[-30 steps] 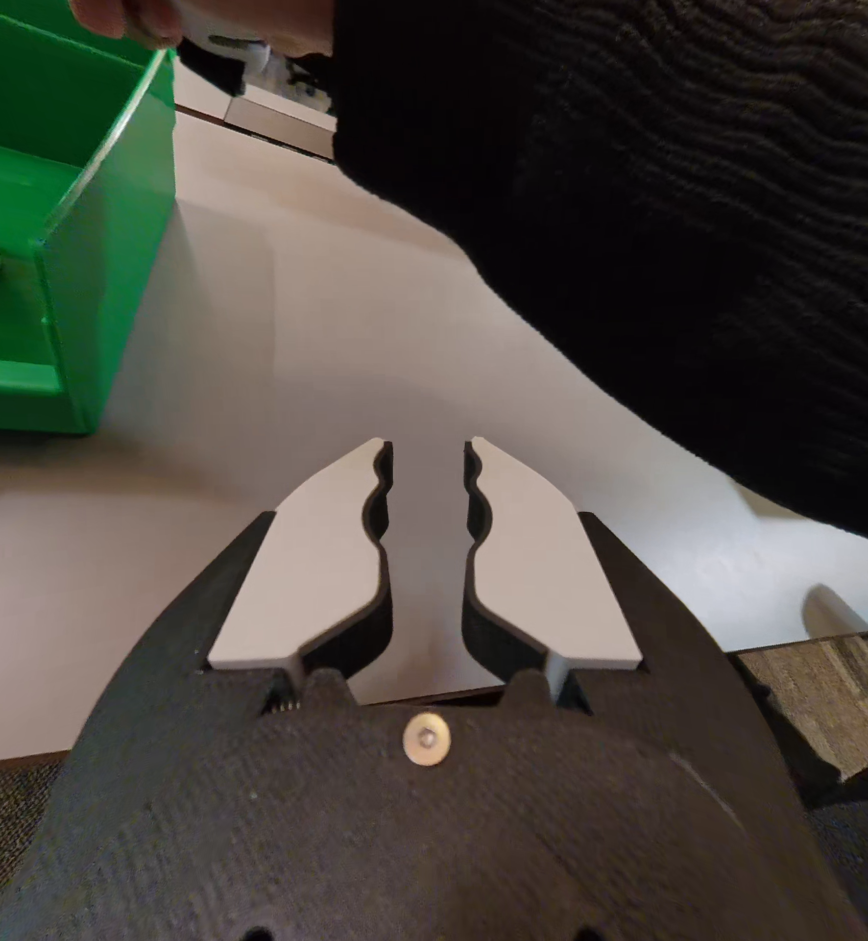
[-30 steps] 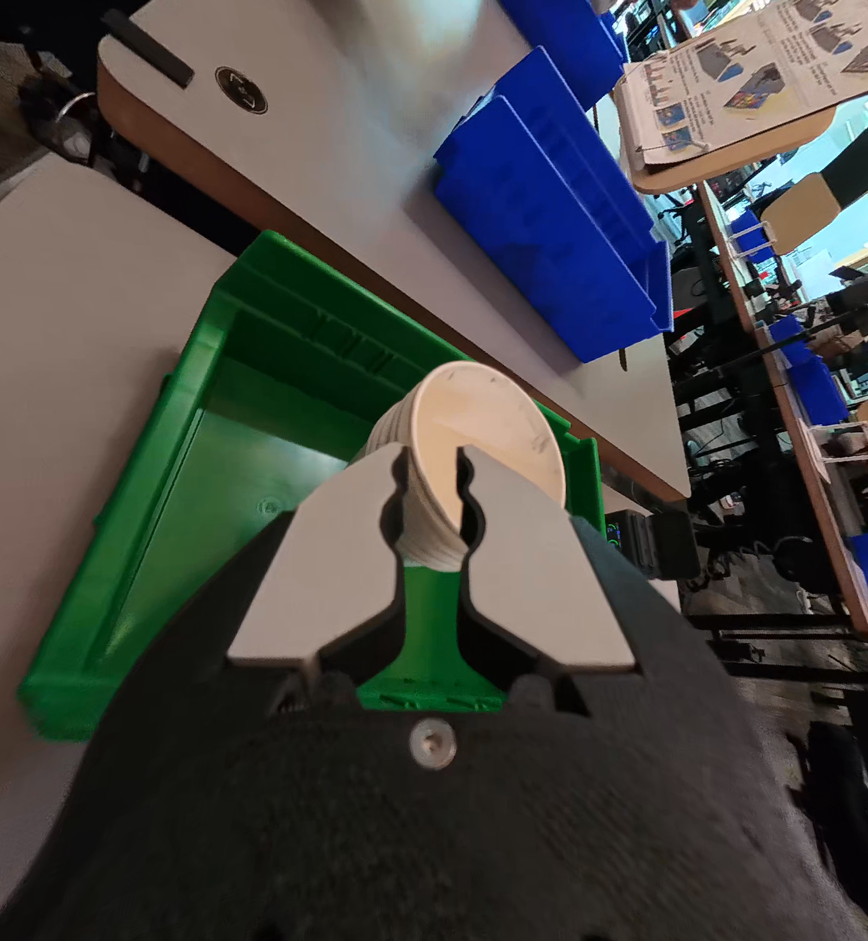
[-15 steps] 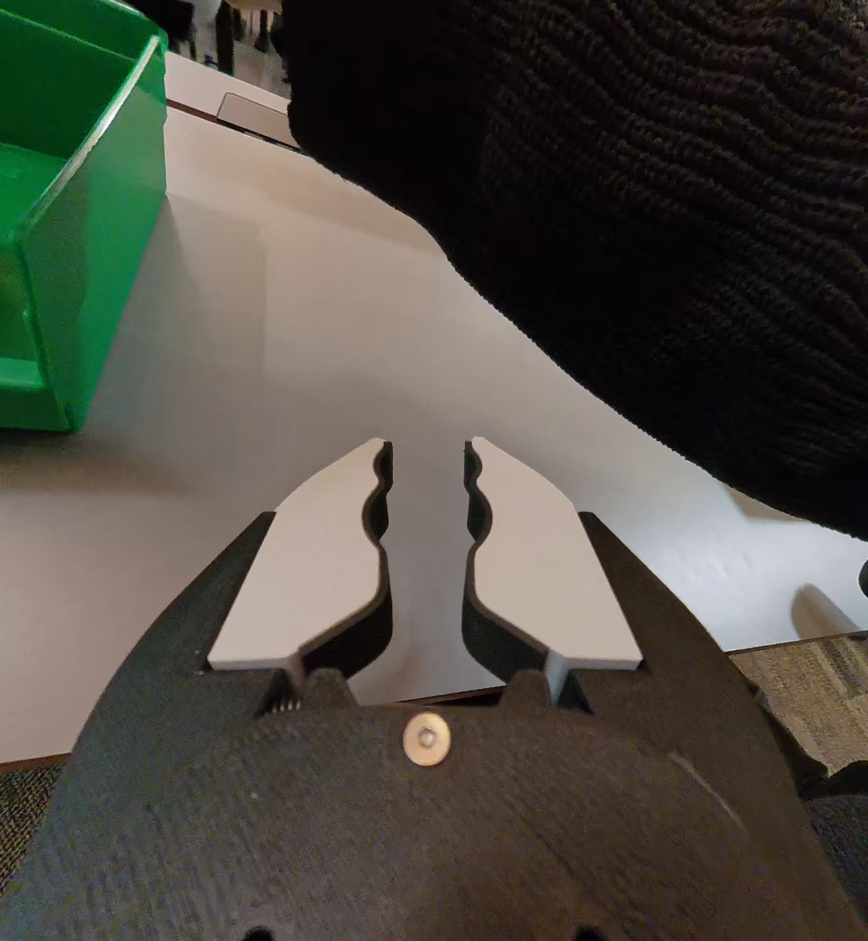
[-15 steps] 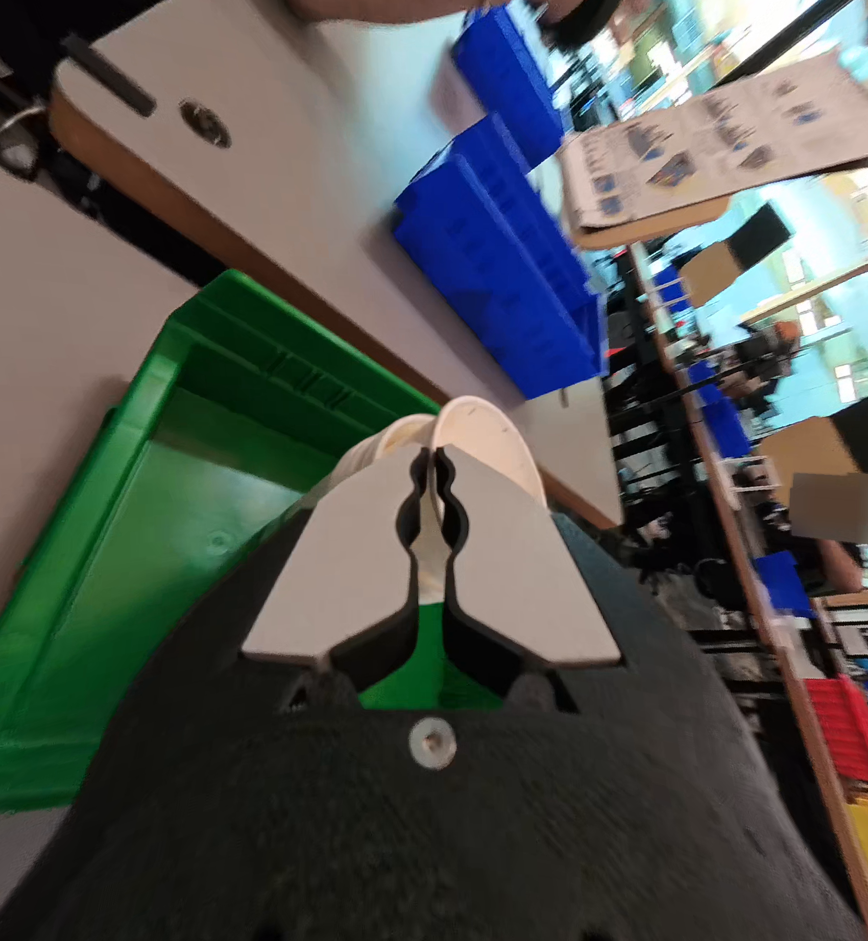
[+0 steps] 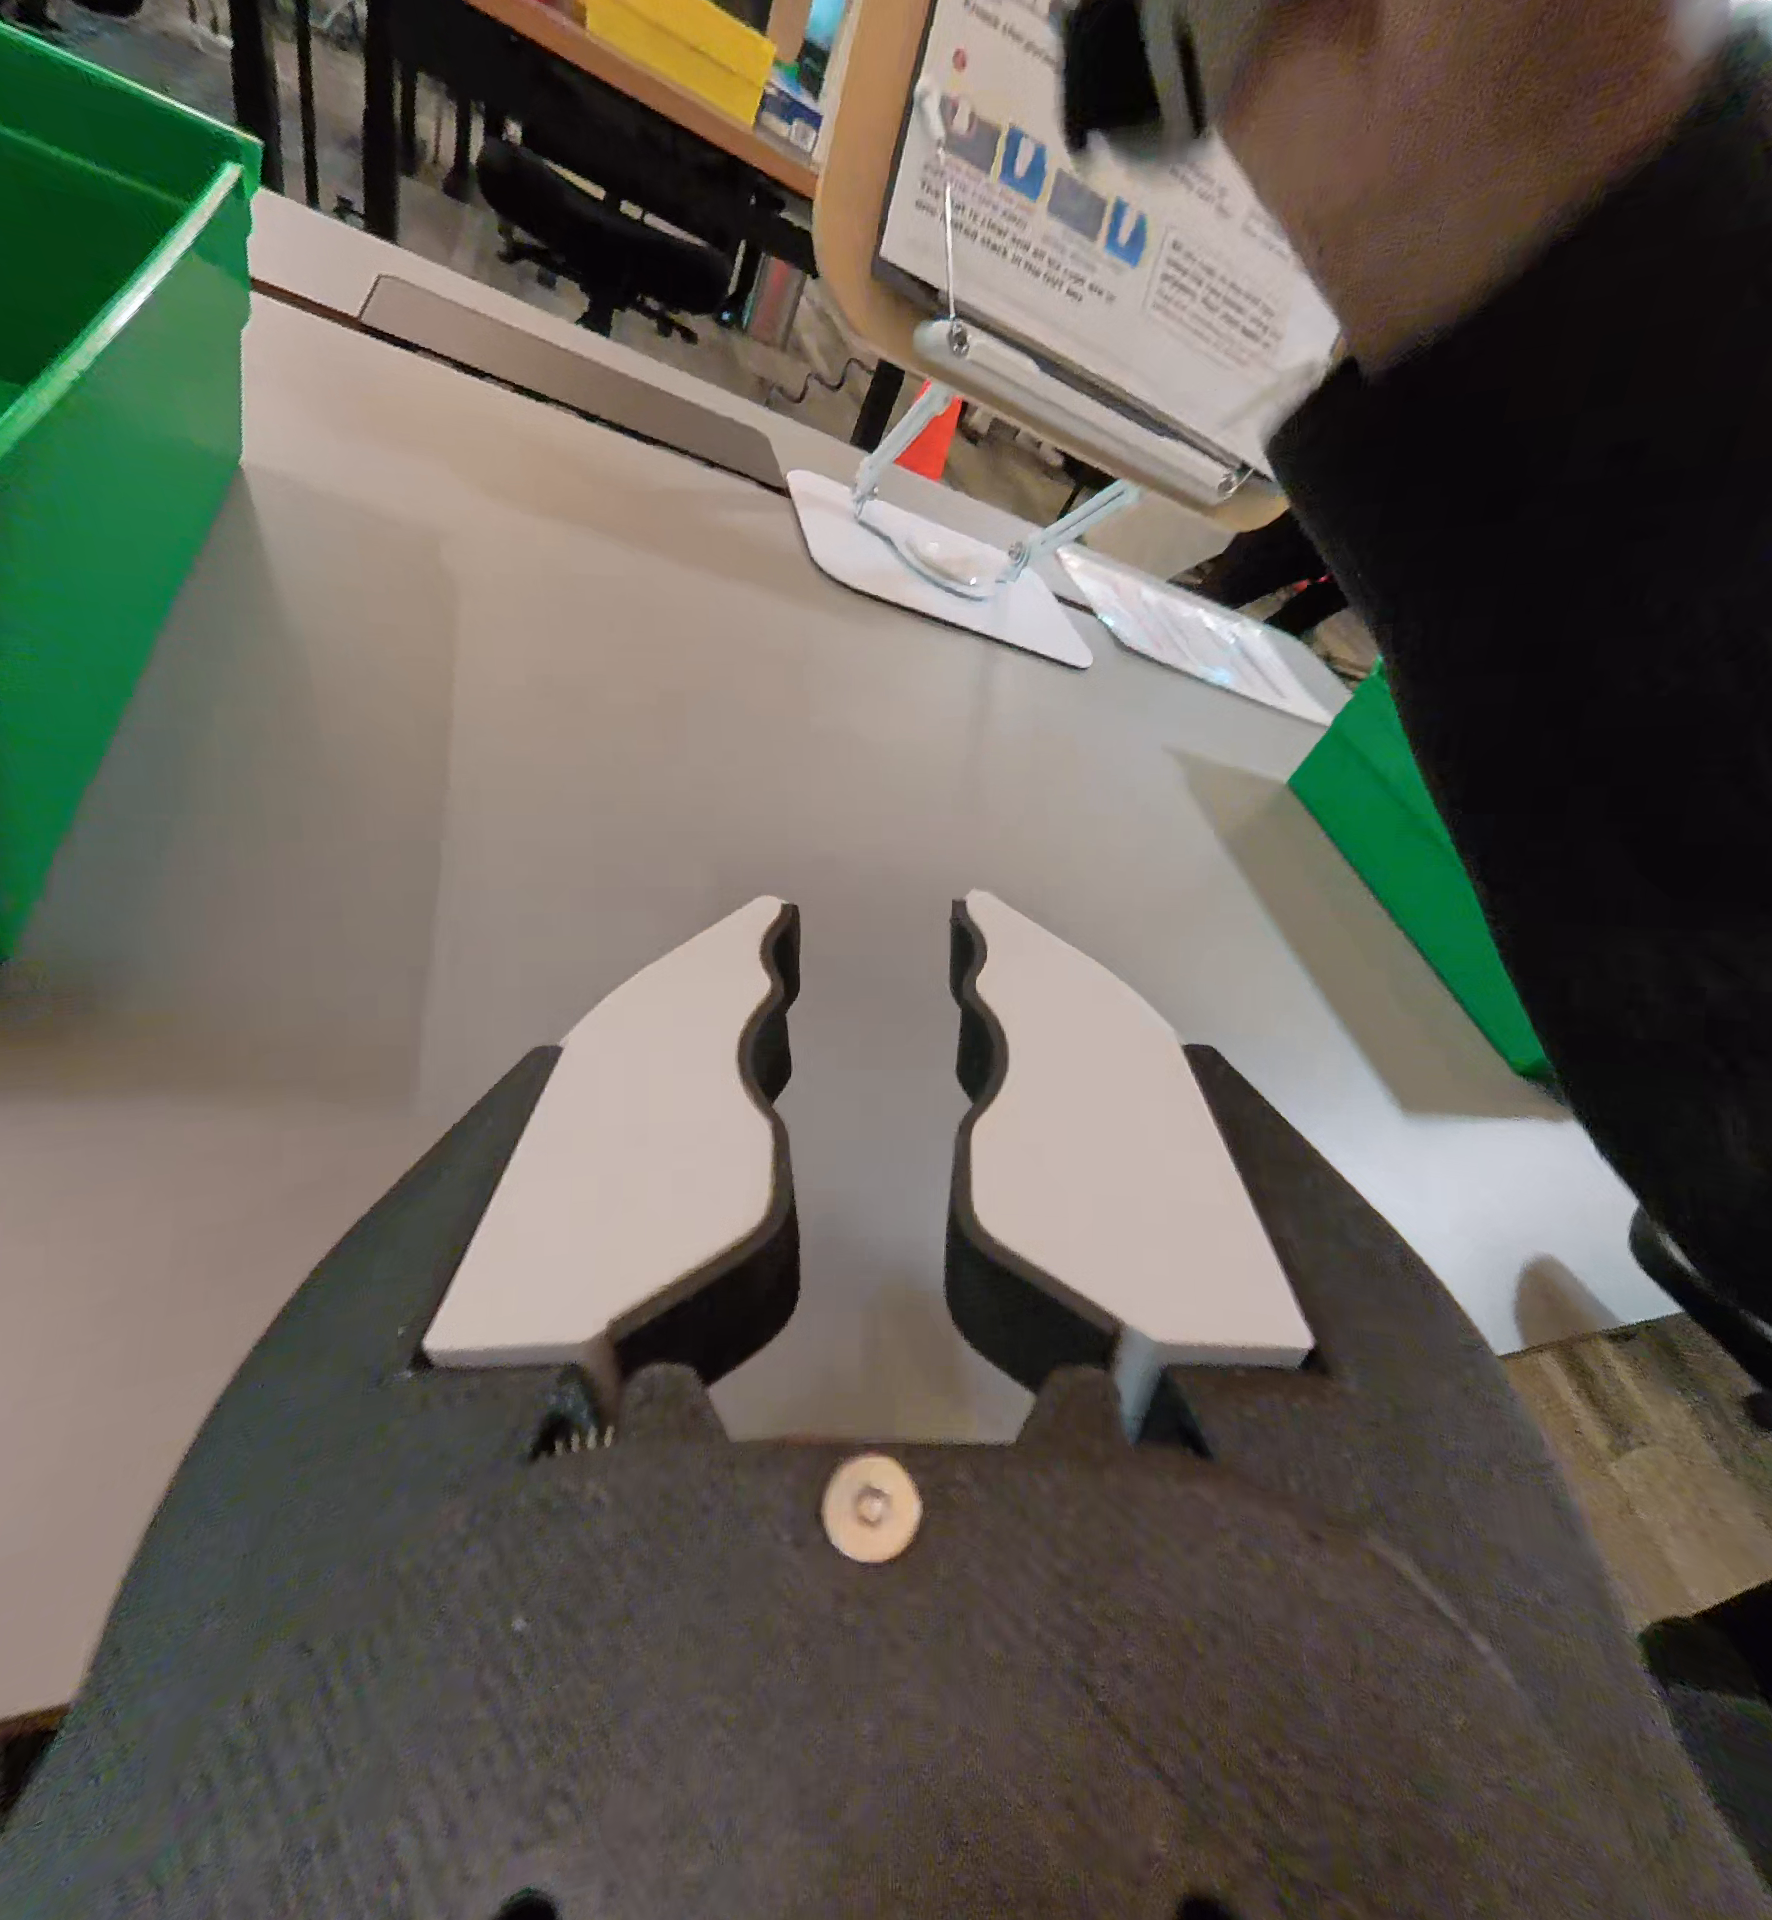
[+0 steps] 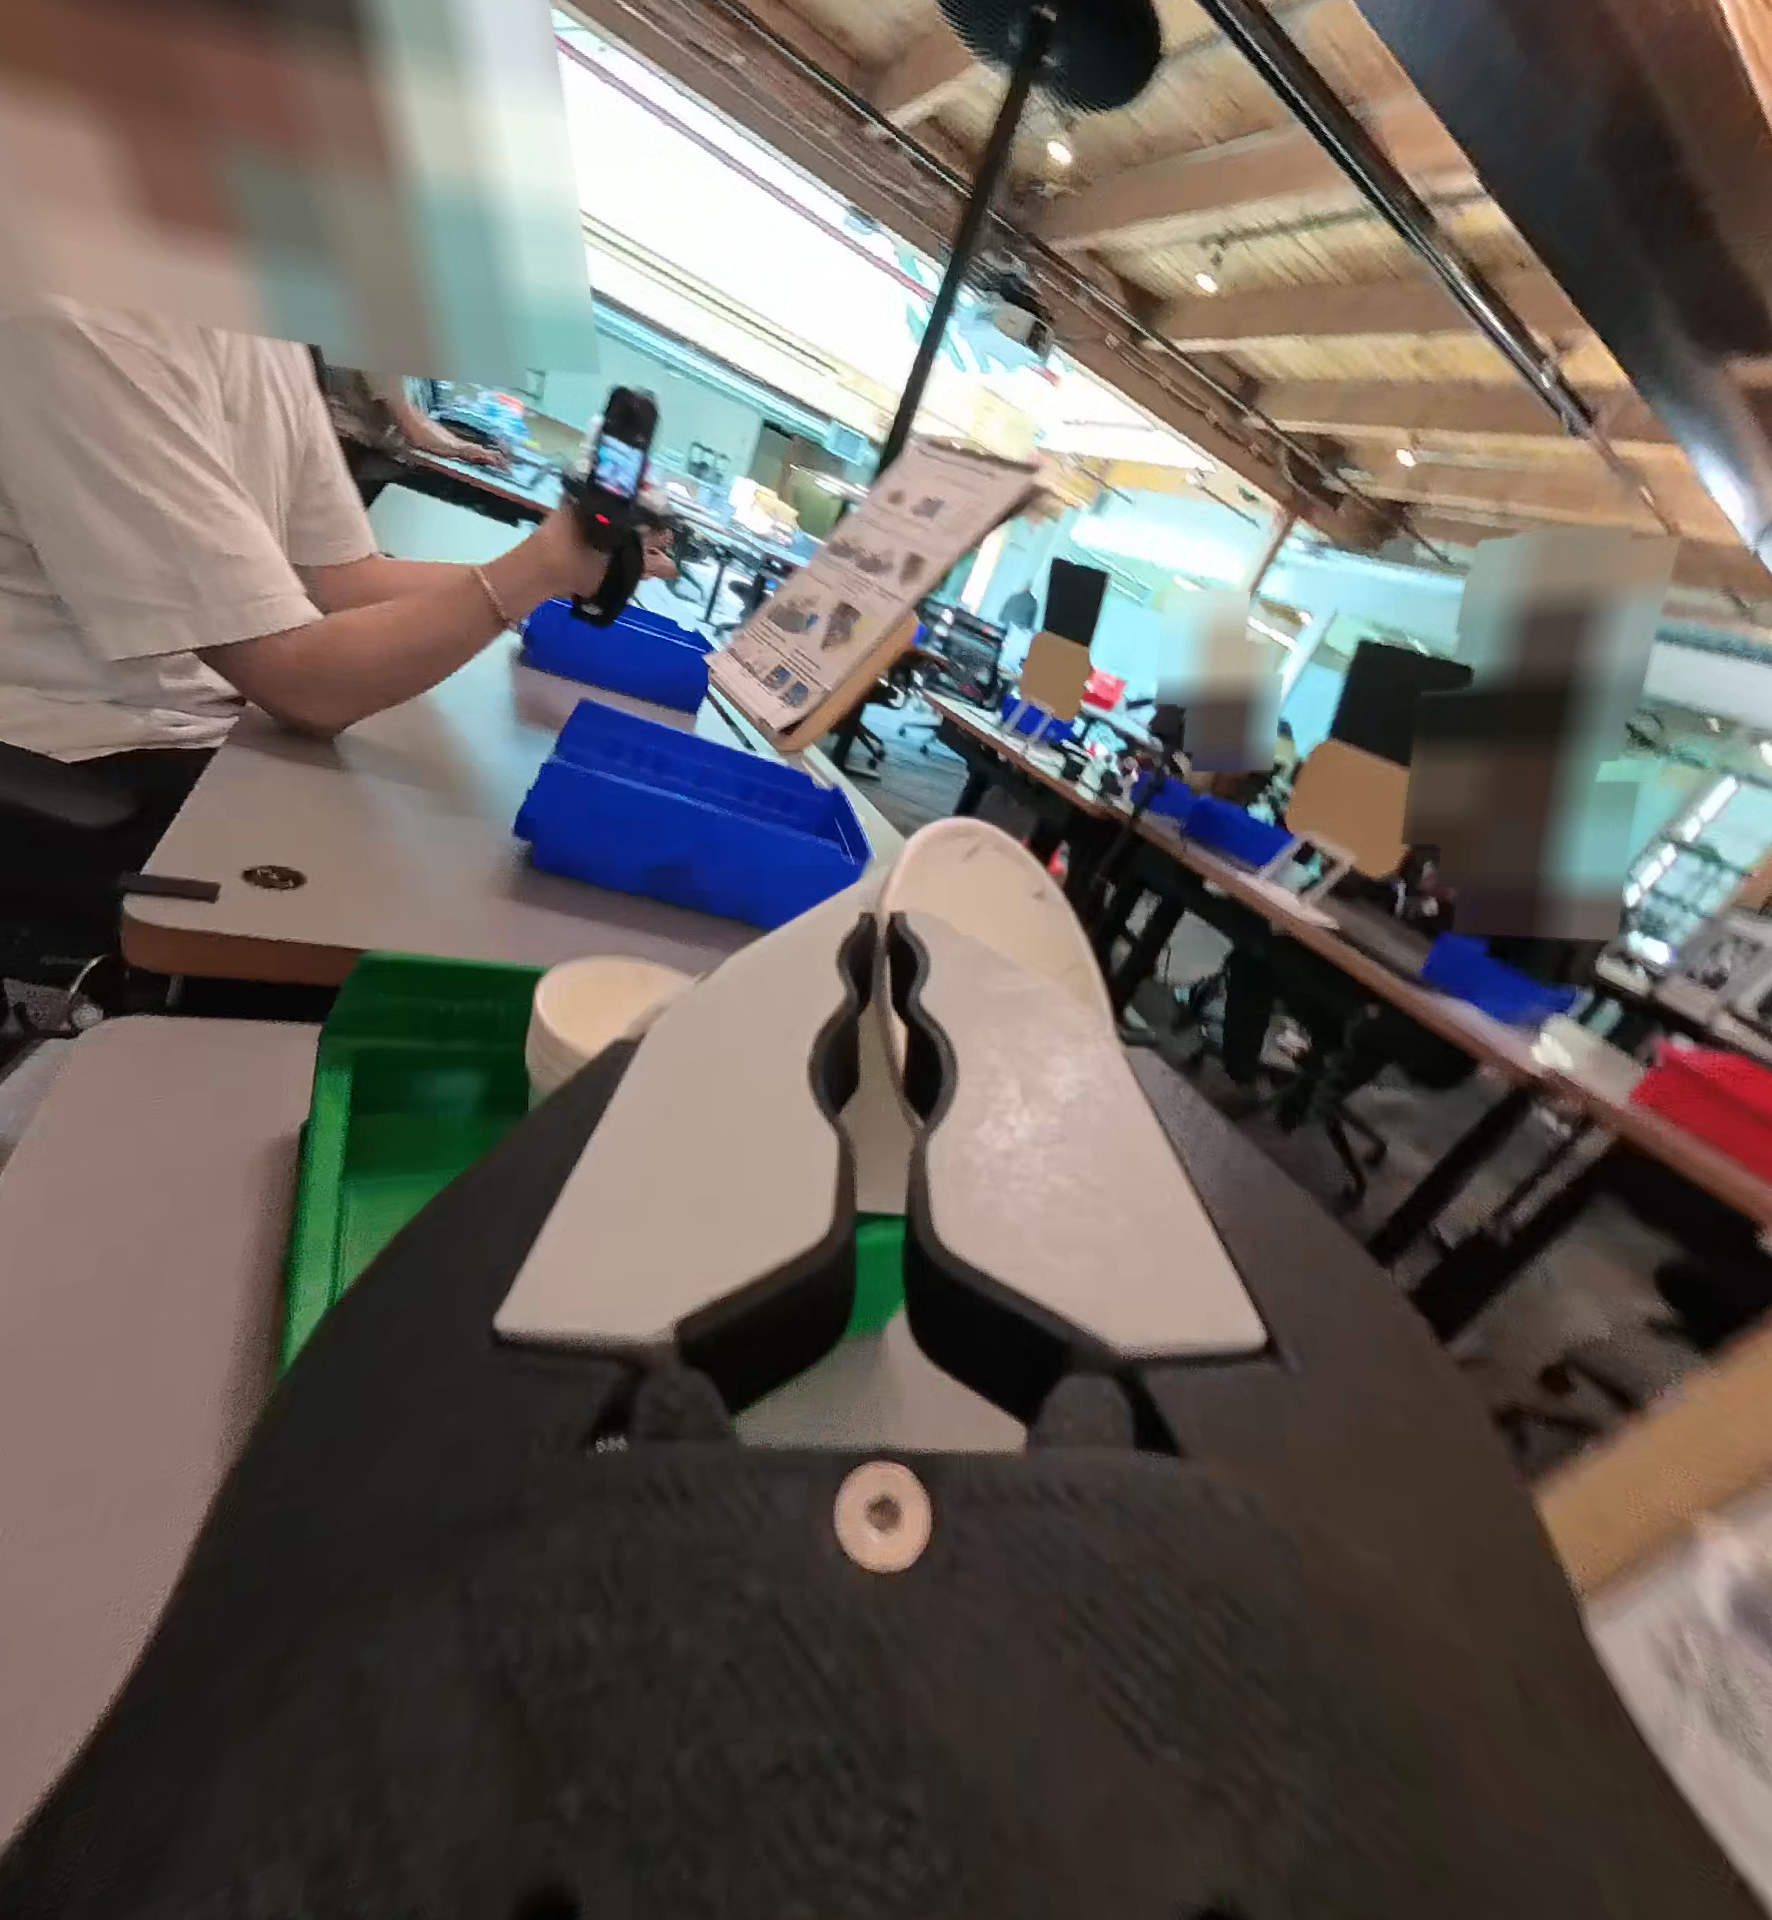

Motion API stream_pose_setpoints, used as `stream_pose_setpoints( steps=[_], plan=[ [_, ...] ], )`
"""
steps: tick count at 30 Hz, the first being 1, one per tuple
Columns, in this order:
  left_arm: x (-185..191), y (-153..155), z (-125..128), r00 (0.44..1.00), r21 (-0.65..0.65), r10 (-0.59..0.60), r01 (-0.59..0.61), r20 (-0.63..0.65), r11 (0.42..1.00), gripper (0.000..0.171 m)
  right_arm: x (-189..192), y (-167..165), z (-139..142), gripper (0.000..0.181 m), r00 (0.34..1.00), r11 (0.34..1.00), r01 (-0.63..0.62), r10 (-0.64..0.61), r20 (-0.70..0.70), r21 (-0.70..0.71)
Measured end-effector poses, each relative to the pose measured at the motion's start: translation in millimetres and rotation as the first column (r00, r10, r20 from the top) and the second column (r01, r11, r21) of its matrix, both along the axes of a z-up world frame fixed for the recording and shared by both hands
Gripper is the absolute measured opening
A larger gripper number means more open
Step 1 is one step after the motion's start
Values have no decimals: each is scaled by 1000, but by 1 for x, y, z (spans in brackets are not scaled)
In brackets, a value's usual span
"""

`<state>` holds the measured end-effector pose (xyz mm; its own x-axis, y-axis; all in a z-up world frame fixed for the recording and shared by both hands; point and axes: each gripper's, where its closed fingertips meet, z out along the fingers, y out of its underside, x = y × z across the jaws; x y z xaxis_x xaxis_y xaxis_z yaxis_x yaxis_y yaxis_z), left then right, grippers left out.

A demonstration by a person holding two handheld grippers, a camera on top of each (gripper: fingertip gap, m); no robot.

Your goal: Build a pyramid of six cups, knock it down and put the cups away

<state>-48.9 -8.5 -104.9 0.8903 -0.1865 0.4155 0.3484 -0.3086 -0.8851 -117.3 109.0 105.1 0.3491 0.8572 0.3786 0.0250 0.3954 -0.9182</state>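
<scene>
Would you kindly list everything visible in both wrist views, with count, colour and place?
white paper cup: one, white, pinched by its rim in the right gripper, lifted above the bin
cup stack: one, white, standing in the green bin
green bin: one, green, on the table ahead of the right gripper
second green bin: one, green, at the table's right side, partly hidden
table: one, grey, under both grippers
blue bins: several, blue, on the next tables
document stand: one, silver, far table edge
black sleeve: one, black, right of left wrist view
left gripper: one, open, empty, above bare table
right gripper: one, shut on the cup
</scene>
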Motion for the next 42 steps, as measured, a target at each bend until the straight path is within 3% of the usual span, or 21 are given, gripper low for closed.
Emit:
stream_pose_setpoints(
  steps=[4,9,14,20,25,32,42],
  plan=[
    [16,6,-7,998,-36,-56,56,16,998,30,98,12,-52,3,986,984,162,-158,59,-67],
    [47,18,-15,988,-64,-152,150,-30,987,31,211,15,-126,3,938,909,347,-332,104,-229],
    [92,30,-29,953,-120,-294,284,-77,951,32,288,1,-139,2,895,859,431,-445,12,-276],
    [152,36,-42,872,-164,-480,462,-93,872,35,315,-9,-153,3,895,833,416,-446,4,-363],
    [185,33,-41,818,-168,-563,575,119,800,38,326,-20,-153,3,894,823,398,-447,-30,-406],
    [197,33,-37,766,-159,-585,634,268,757,44,331,-27,-149,3,890,820,387,-452,-62,-422],
    [215,15,-27,621,-116,-635,750,459,651,67,313,-44,-137,3,934,869,201,-309,-179,-451]
  ],
)
